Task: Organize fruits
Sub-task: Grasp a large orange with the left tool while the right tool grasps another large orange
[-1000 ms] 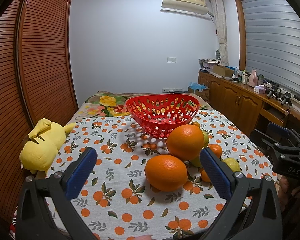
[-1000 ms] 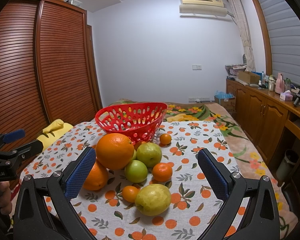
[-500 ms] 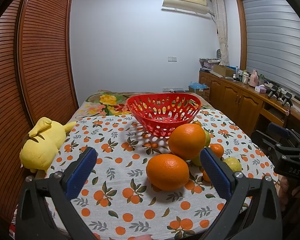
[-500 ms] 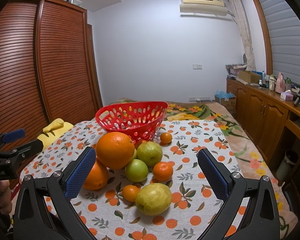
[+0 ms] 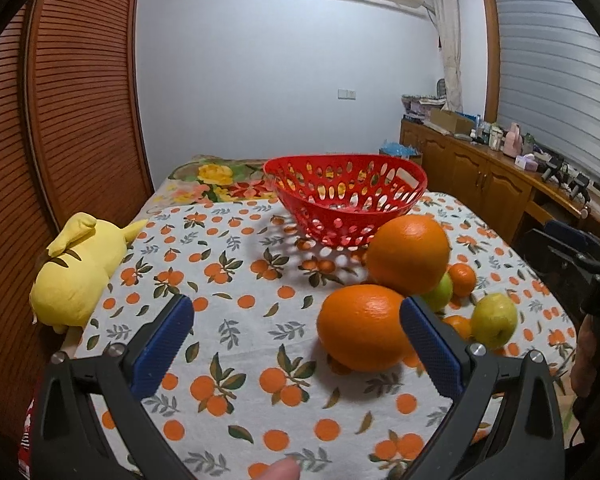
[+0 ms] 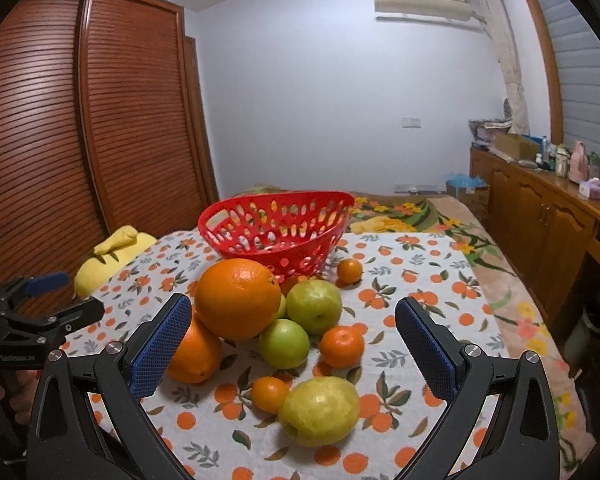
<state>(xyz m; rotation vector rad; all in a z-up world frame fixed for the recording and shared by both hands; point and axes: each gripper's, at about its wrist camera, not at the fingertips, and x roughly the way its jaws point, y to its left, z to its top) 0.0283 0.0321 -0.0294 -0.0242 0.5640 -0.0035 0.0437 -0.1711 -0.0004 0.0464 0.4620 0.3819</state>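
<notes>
Both tools wide apart and holding nothing over the fruit pile.

I see my left gripper (image 5: 296, 336) spread wide with nothing between its blue ribbed pads (image 5: 162, 346); the right-hand pad overlaps the near large round orange (image 5: 362, 328) in view, though I cannot tell whether it touches. My right gripper (image 6: 292, 346) is just as wide and grips nothing. Ahead of it the fruit sits bunched on the orange-printed white tablecloth (image 6: 412, 288): a second big orange (image 6: 238, 298) resting on top of the others, two green apples (image 6: 284, 342), a small mandarin (image 6: 342, 346) and a yellow-green pear-like fruit (image 6: 320, 406) nearest me. The red perforated plastic basket (image 6: 276, 230) stands just behind the pile (no fruit visible inside). A yellow plush toy (image 5: 74, 272) lies at the table's left edge.
</notes>
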